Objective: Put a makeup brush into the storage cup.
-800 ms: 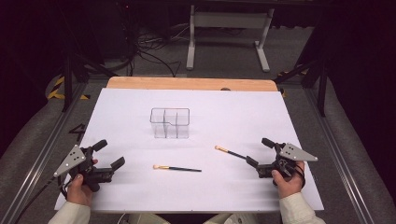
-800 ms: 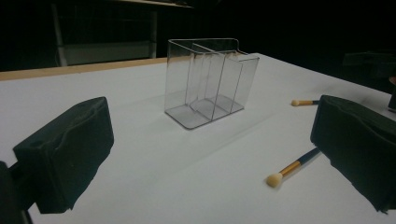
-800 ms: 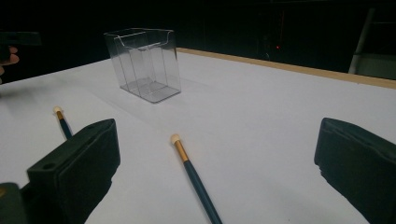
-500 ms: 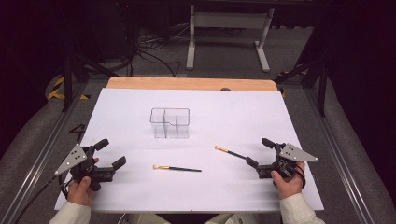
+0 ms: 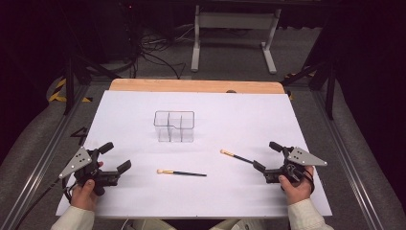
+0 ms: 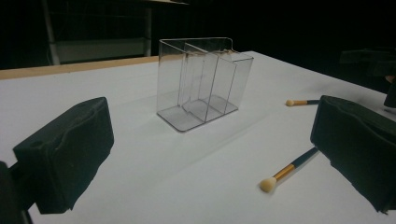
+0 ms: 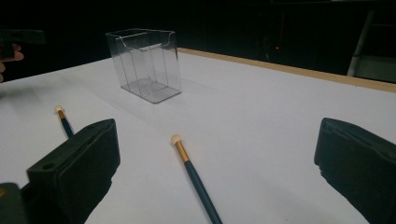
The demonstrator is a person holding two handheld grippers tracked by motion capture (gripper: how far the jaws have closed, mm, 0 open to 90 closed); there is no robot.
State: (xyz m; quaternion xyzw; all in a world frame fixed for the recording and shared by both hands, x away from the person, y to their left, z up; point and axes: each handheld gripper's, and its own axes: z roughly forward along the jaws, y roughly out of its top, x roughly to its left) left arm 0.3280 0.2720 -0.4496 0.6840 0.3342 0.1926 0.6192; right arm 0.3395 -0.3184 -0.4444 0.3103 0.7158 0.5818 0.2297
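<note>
You have two brushes, one (image 5: 182,173) at 6 o'clock, one (image 5: 236,155) at 4, and one clear organizer (image 5: 174,126) at centre.

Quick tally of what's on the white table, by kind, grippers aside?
Brushes with dark handles and pale tips: 2, one in the middle, one toward the right
Clear plastic organizer with compartments: 1
Total: 3
</note>
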